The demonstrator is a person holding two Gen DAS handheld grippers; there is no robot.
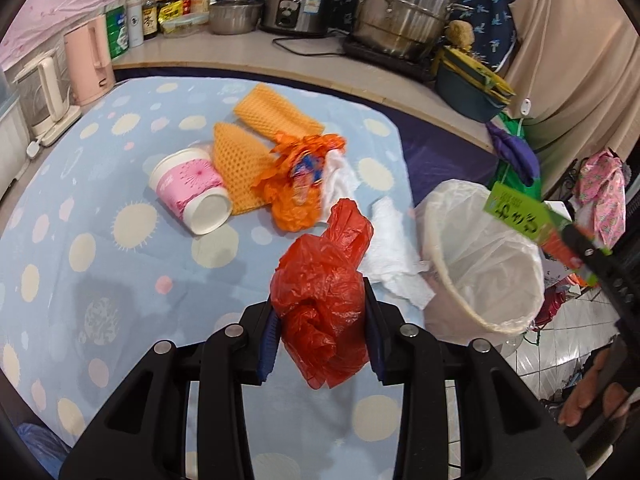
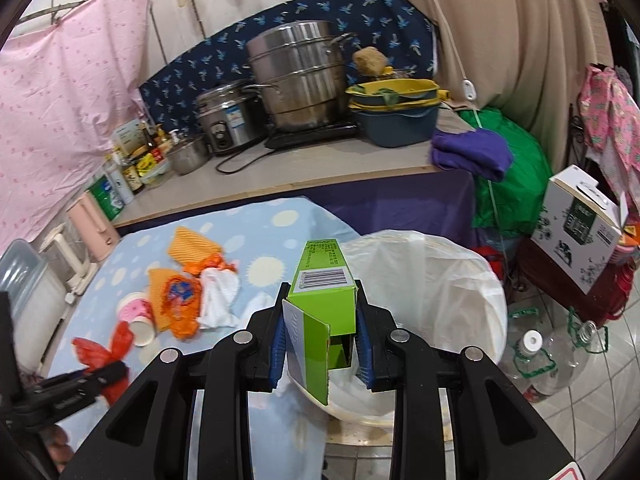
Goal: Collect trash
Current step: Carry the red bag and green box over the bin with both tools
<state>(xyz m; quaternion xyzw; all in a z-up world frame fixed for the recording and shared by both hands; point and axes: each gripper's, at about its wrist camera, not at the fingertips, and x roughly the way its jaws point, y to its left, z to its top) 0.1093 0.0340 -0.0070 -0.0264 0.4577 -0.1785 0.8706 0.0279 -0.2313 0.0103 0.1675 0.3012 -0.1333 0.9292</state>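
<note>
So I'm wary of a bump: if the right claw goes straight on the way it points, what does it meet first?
Probably the white-lined trash bin. The right claw holds the green carton just above its near rim, aimed across the opening, so the liner's far side comes first, though depth is unclear.

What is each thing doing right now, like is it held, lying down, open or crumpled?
left gripper: shut on the red bag
red plastic bag: crumpled, held
right gripper: shut on the box
green box: held over the bin, end flap open
trash bin: open, lined with a white bag
paper cup: lying on its side
orange bag: crumpled on the table
white tissue: crumpled beside the bin
</note>
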